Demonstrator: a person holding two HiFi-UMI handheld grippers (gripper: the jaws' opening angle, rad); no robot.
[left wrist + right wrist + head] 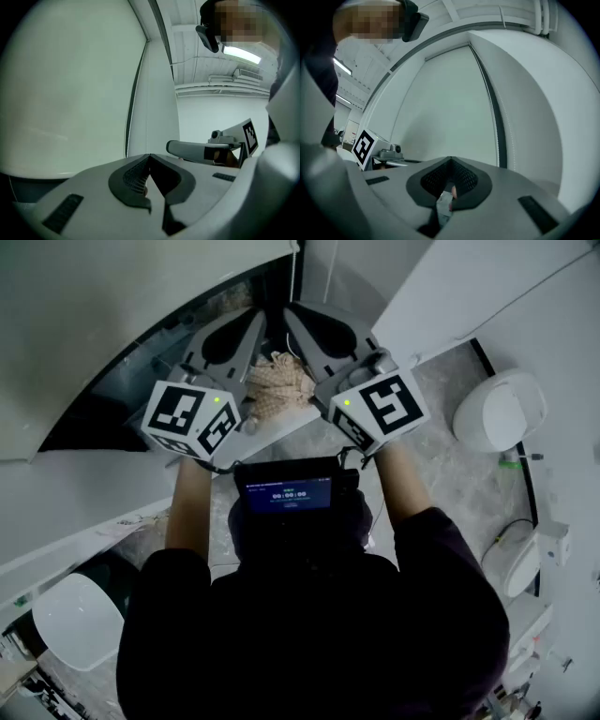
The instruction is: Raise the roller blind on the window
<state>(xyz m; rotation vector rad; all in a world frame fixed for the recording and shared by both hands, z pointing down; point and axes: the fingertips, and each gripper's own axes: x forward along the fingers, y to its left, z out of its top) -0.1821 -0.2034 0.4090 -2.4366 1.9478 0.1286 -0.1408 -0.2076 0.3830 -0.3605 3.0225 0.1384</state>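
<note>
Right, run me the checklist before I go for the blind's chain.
1. Roller blind lowered and ready to raise: ok.
2. Bead chain in view at the blind's right edge: ok.
3. Left gripper open to take the chain: not ok, jaws together.
4. Right gripper open to take the chain: not ok, jaws together.
5. Chain between either gripper's jaws: not ok, it hangs apart from both.
6. Which run of the chain raises the blind: cannot tell.

The mottled grey floor (pixel 448 460) carries a white dome (pixel 500 411); a second white rounded object (pixel 521 564) lies near that dome.
</note>
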